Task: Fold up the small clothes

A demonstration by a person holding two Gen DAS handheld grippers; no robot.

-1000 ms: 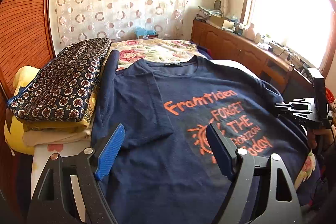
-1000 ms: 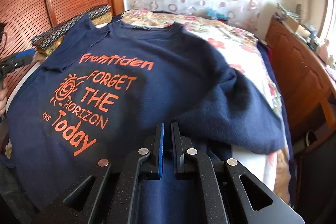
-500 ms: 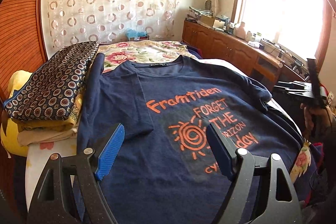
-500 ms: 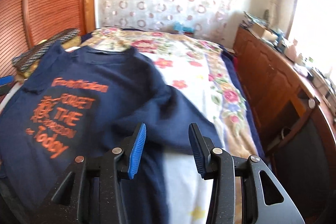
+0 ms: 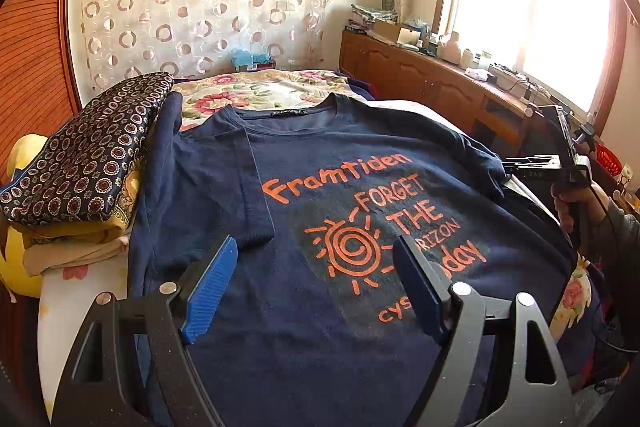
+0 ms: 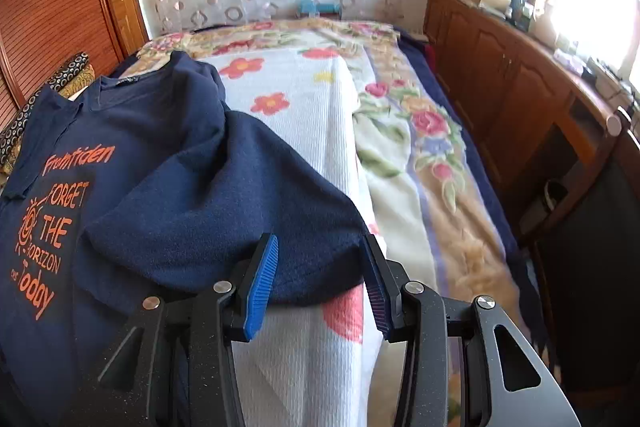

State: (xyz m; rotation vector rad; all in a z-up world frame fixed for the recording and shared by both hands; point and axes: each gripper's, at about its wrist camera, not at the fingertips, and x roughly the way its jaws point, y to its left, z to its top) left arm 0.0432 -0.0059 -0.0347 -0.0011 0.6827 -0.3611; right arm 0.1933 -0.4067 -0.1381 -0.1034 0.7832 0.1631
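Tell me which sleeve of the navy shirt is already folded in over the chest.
The left sleeve, beside the stack of folded cloths, lies flat over the shirt front. The right sleeve spreads outward onto the bedspread, in front of the right tongs.

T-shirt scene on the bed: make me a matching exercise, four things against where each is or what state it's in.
Things:
1. T-shirt
2. patterned cushion
3. left gripper
4. cabinet

States:
A. open above the shirt's print
B. along the wall under the window
C. spread face up on the bed
D. on a stack beside the shirt's sleeve

Pairs: 1-C, 2-D, 3-A, 4-B
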